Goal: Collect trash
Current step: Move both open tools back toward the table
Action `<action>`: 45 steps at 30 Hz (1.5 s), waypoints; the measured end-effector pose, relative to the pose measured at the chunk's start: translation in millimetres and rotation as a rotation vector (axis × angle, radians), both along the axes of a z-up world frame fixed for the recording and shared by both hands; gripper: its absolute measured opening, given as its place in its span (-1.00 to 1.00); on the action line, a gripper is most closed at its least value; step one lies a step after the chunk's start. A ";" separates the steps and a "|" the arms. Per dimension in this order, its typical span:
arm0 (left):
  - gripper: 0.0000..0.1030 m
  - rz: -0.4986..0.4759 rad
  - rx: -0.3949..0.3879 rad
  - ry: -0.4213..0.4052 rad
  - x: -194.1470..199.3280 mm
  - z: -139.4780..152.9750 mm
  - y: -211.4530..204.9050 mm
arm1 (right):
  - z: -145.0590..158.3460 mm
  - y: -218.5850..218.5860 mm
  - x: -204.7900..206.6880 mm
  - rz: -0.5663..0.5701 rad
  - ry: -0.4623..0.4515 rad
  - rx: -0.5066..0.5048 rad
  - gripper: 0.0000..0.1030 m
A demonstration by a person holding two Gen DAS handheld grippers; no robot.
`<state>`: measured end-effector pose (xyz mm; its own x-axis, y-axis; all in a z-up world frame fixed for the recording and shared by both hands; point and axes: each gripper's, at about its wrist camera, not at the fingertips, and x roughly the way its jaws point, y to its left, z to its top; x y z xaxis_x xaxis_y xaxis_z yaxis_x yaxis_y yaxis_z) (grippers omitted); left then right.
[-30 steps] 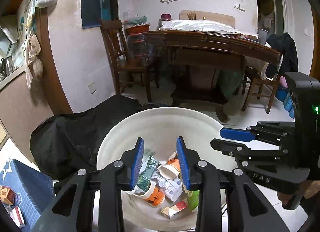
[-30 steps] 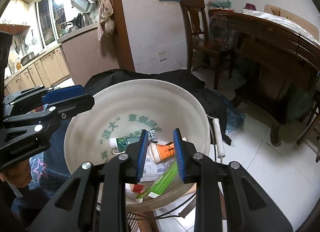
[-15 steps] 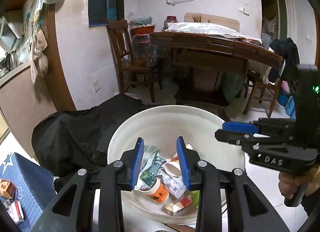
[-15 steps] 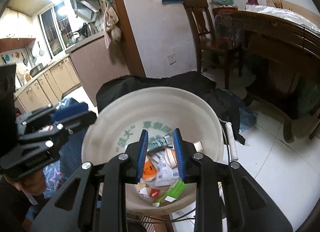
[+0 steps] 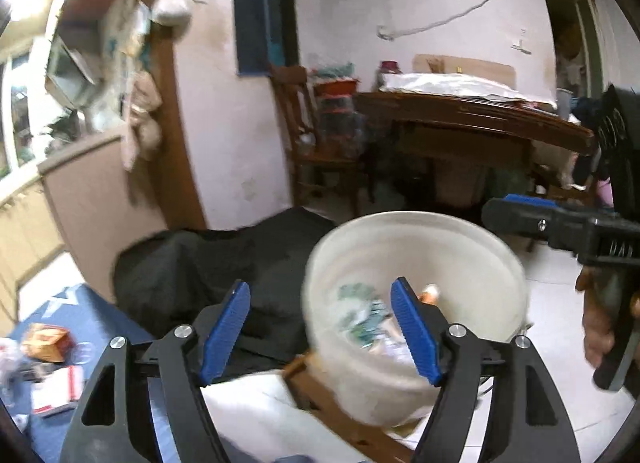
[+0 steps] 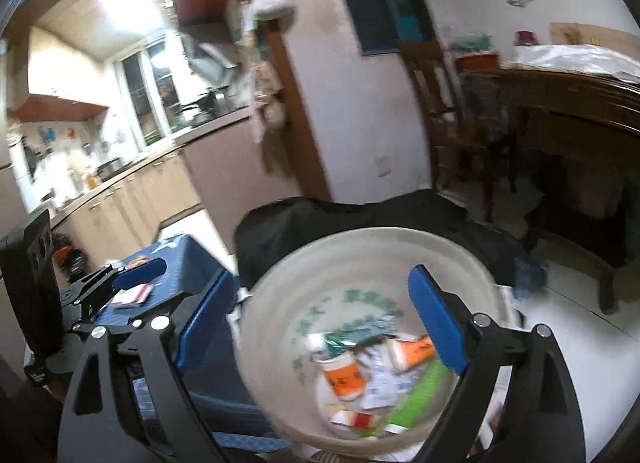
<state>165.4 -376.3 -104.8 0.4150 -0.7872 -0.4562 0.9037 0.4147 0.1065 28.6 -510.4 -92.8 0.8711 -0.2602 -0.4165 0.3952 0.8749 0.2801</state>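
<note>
A round white bucket (image 6: 280,327) stands upright with its mouth open, green print on its inner wall. Trash (image 6: 376,375) lies at the bottom: orange-banded cups, a green wrapper, crumpled paper.

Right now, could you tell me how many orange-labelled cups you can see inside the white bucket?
2. One orange-labelled cup stands near the bucket bottom's centre; the other lies tipped to its right. More may be buried under the wrappers.

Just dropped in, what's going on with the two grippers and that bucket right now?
Both grippers are open and holding nothing. The left gripper and right gripper hang above a white bucket that already holds trash: an orange-labelled cup, a green wrapper and paper scraps. More litter lies on the blue mat.
</note>
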 end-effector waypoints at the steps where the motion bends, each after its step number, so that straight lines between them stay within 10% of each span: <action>1: 0.43 0.022 -0.008 -0.014 2.1 1.4 10.4 | 0.4 5.4 5.7 0.025 -0.003 -0.003 0.68; 33: 0.62 0.814 -0.029 0.197 147.1 -36.6 384.5 | -45.4 237.7 205.7 0.676 0.213 -0.043 0.68; 45: 0.72 0.791 0.085 0.101 220.5 -25.5 446.2 | -44.1 312.8 263.9 0.922 0.242 -0.161 0.68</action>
<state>385.9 69.8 -130.2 0.7890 -0.2374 -0.5667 0.3520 0.9306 0.1001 292.5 -197.6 -136.9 0.6574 0.4128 -0.6304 -0.4346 0.8912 0.1304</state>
